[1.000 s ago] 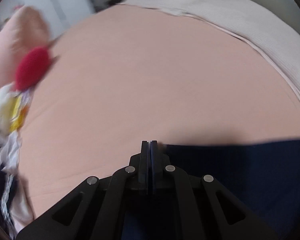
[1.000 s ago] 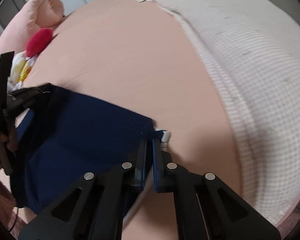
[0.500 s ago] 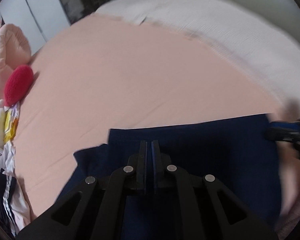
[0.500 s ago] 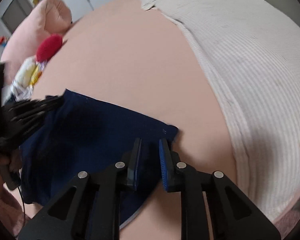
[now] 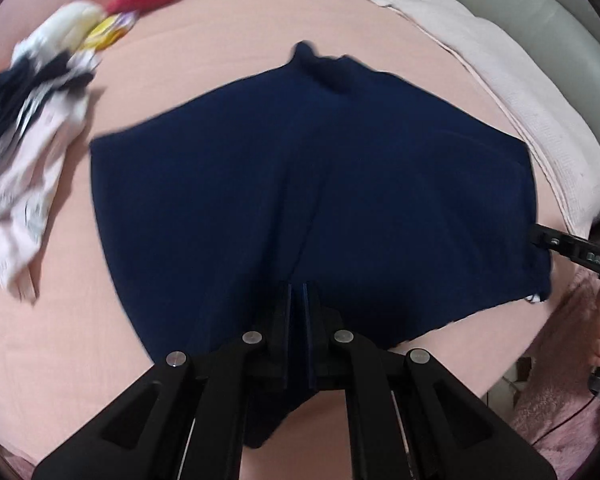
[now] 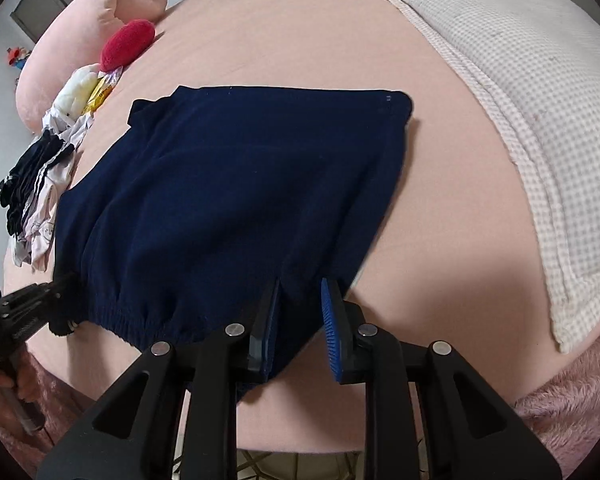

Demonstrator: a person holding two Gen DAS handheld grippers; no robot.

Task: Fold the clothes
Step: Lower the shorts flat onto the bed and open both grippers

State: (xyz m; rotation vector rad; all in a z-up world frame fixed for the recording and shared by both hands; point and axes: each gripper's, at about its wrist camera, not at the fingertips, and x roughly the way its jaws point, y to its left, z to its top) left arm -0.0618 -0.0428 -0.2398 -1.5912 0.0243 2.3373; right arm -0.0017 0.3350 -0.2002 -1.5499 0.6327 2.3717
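Observation:
Navy shorts (image 5: 300,180) (image 6: 240,184) lie spread flat on the pink bed sheet (image 5: 220,20), elastic waistband toward the near edge. In the left wrist view my left gripper (image 5: 297,296) is shut on the near edge of the shorts, and cloth hangs below its fingers. It also shows in the right wrist view, my left gripper (image 6: 58,290) pinching the waistband's left corner. My right gripper (image 6: 300,304) has its jaws apart over the right corner. Cloth lies between them, and the ribbed blue right pad (image 6: 332,332) shows bare. The left wrist view shows the right gripper (image 5: 540,238) beside that corner.
A pile of white and dark clothes (image 5: 28,128) (image 6: 40,184) lies left of the shorts, with a red plush (image 6: 128,44) and a pink pillow (image 6: 100,8) beyond. A white checked blanket (image 6: 520,100) covers the right side. A pink fluffy rug (image 6: 560,420) lies below the bed edge.
Both grippers drew back toward the near bed edge, spreading the shorts out flat. The right jaws went from shut on the corner to apart. The left gripper swung far sideways, still shut on cloth.

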